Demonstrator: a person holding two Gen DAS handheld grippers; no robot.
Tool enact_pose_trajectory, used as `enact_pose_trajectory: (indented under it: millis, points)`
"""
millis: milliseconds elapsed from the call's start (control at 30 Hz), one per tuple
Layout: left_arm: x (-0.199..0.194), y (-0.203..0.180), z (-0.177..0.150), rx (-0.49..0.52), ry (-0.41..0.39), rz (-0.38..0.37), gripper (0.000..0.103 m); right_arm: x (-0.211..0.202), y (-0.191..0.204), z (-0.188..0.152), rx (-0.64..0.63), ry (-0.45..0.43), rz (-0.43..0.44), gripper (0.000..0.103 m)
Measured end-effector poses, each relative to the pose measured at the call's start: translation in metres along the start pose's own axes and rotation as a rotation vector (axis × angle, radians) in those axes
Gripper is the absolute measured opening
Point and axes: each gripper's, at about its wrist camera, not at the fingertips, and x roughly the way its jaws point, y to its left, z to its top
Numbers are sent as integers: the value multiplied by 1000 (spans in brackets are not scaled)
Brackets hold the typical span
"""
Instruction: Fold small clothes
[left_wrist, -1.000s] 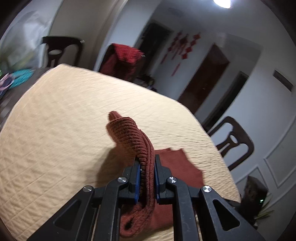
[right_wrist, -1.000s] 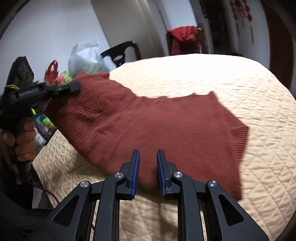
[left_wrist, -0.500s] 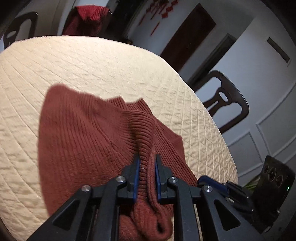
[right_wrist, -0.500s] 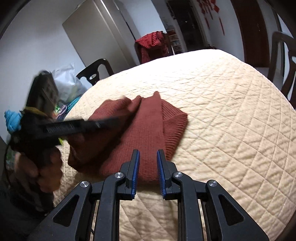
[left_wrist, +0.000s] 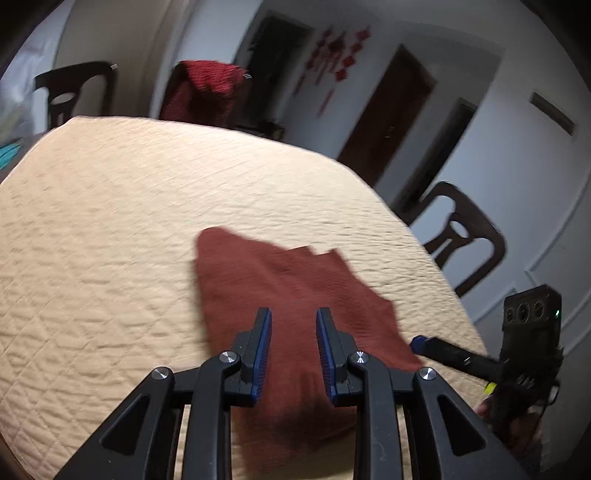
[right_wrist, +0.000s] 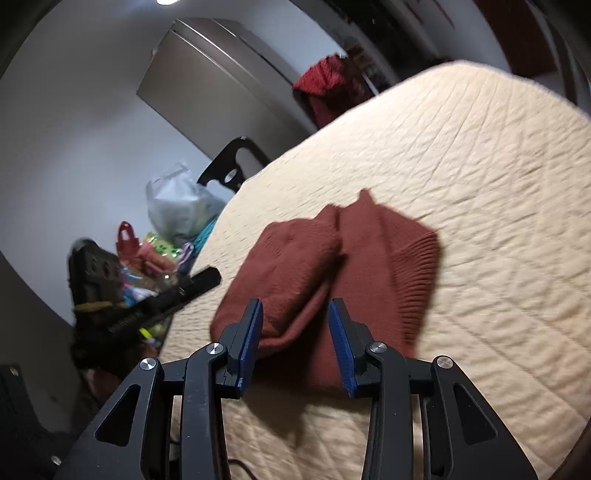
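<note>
Left hand-held gripper (left_wrist: 291, 325) and right hand-held gripper (right_wrist: 295, 317): jaws have just been opening, now spread, gripping nothing. The folded rust sweater (right_wrist: 332, 273) lies beyond them on the quilted table (right_wrist: 480, 166).

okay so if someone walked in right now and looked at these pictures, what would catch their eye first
Most likely the rust-brown knit sweater, lying folded and bunched on the cream quilted table cover, the one dark patch on it. Next, the left hand-held gripper and the right hand-held gripper, both open just above the sweater after opening. Behind, a red garment drapes over a chair.
</note>
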Motion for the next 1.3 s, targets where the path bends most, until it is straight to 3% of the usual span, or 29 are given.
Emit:
enact_pose_trajectory:
  millis: [100,233,567,633,700,833,967,1133,1200,1300]
  points:
    - [10,9,-6,-16,20,16,27,20,-6,8,48,60,33,38]
    - [16,6,-13,13,23,20,27,42,-11,12,77,135,-26,38]
    - [22,5,-13,40,28,8,27,68,-2,19,76,199,-10,38]
    - [22,4,-13,44,27,10,27,73,-4,22,79,206,-24,22]
    - [21,2,-11,50,26,16,27,72,-6,23,79,202,-9,14]
    - [13,-10,-5,75,-1,-4,27,45,1,30,31,129,23,13]
    - [14,-26,-3,114,-4,-36,27,15,-9,36,13,67,-9,13]
    - [39,-33,-15,144,62,-35,27,7,-38,28,43,72,-64,13]
    - [41,-35,-19,165,58,-23,27,14,-47,21,55,116,-83,14]
    - [36,-36,-17,175,61,-15,27,7,-50,21,61,96,-86,16]
